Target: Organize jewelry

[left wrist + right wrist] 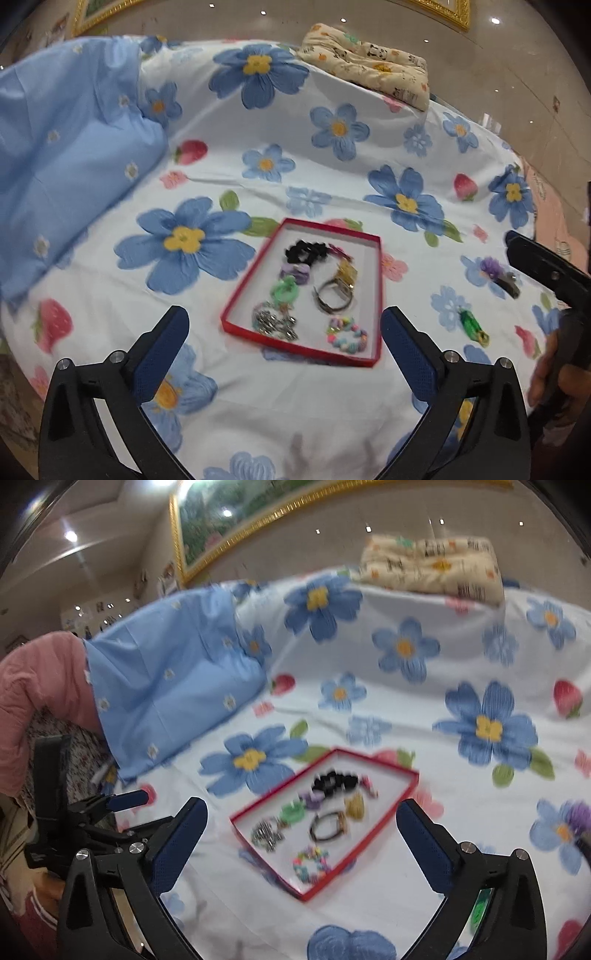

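Note:
A shallow red-rimmed white box [376,291] lies on the flowered bedsheet and holds several pieces: a black scrunchie [306,250], a purple piece, a green ring, a silver chain [275,323], a bangle [332,298], a gold clip and a pastel bead bracelet [347,335]. It also shows in the right wrist view [391,812]. A purple flower hair clip [498,275] and a green charm [474,326] lie on the sheet right of the box. My left gripper [284,330] is open and empty, just short of the box. My right gripper [301,821] is open and empty above the box's near side.
A light blue pillow [70,155] lies at the left. A folded cream quilt [369,62] sits at the far edge of the bed. The right gripper's body [546,269] shows at the right of the left view, the left gripper's body [92,812] at the left of the right view.

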`<state>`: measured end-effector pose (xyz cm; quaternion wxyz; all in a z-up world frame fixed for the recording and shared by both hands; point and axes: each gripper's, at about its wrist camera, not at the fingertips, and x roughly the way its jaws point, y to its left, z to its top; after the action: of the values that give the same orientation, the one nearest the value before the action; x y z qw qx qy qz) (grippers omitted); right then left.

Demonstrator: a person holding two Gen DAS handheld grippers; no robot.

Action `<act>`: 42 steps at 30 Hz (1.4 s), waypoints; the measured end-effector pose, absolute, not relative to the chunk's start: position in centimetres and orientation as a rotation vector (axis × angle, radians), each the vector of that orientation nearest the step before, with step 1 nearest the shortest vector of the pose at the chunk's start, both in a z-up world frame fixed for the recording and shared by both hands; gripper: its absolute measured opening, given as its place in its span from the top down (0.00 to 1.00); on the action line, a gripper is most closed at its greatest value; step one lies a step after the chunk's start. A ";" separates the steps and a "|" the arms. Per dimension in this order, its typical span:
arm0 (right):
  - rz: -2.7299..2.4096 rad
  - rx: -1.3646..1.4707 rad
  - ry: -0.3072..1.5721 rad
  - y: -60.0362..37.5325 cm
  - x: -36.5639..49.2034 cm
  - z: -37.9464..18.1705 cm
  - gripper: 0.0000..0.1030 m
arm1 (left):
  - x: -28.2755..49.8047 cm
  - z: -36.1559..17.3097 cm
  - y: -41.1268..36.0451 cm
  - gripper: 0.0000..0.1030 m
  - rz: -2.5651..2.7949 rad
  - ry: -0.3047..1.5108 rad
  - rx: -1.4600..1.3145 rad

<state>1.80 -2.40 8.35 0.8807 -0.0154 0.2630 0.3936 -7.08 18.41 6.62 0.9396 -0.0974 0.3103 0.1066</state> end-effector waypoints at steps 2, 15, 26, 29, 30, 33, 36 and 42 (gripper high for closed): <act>0.791 -0.040 0.548 -2.5 1.6 8.1 0.00 | -7.0 5.7 18.2 0.00 0.266 0.635 -0.174; 0.671 -0.058 0.667 -2.1 1.1 -4.8 0.00 | -8.3 -1.6 16.8 0.00 0.361 0.659 -0.141; 0.658 -0.045 0.662 -3.2 0.9 -4.9 0.00 | -8.6 -1.9 15.3 0.00 0.377 0.654 -0.090; 0.659 -0.037 0.667 -3.3 0.9 -4.9 0.00 | -8.6 -1.8 15.1 0.00 0.372 0.652 -0.091; 0.657 -0.038 0.670 -3.3 1.0 -4.9 0.00 | -8.6 -1.8 15.0 0.00 0.374 0.653 -0.089; 0.655 -0.042 0.673 -3.4 0.9 -4.9 0.00 | -8.4 -1.8 15.0 0.00 0.371 0.654 -0.090; 0.657 -0.045 0.670 -3.4 0.9 -4.8 0.00 | -8.4 -1.8 15.0 0.00 0.375 0.661 -0.095; 0.650 -0.054 0.664 -3.3 0.6 -4.7 0.00 | -8.4 -1.9 15.1 0.00 0.382 0.673 -0.103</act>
<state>0.57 -3.33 -4.72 0.8937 -0.0261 0.3202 0.3132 -8.36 15.07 -1.88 0.9247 -0.0503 0.3282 0.1861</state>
